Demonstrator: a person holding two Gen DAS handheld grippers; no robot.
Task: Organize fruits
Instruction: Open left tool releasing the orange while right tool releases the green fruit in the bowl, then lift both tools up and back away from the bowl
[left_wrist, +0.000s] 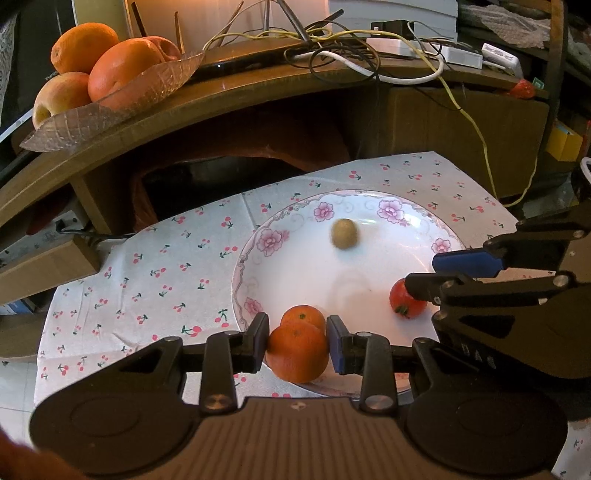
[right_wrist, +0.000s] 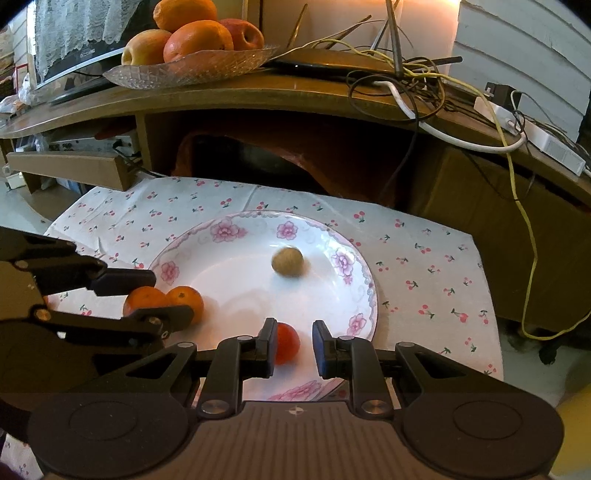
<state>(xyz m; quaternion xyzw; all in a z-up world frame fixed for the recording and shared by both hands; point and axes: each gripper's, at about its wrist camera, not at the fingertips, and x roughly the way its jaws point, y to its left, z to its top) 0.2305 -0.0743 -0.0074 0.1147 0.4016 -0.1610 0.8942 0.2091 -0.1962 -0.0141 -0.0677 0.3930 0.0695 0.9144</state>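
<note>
Left tongs (left_wrist: 297, 345) pinching the nearer tangerine (left_wrist: 297, 356) at the near rim of the plate (left_wrist: 295, 266), both pads against its dimpled orange skin; second tangerine (left_wrist: 303, 317) touching it just behind, inside the rim. Right tongs (right_wrist: 294, 343) spread around the small red tomato (right_wrist: 286, 342), left pad at its side, a clear gap to the right pad; not gripping. Round, dull olive-brown fruit (right_wrist: 287, 261) alone near the plate's far side, slightly blurred, well apart from the rest.

Plate glossy white ceramic, shallow, wide bare centre, pink flowers round the border; set on a thin cherry-print cloth (right_wrist: 424, 266) with fold creases, covering the tabletop; free cloth to the left and right of the plate, little at the near edge. Cloth's far edge close under a curved wooden shelf (left_wrist: 229, 96) overhanging a dark recess. On the shelf, a ribbed clear glass dish (right_wrist: 192, 68) heaped with oranges and apples, its lip past the shelf edge; beside it a tangle of yellow, white and black cables (right_wrist: 413, 81), one yellow strand hanging down on the right.
</note>
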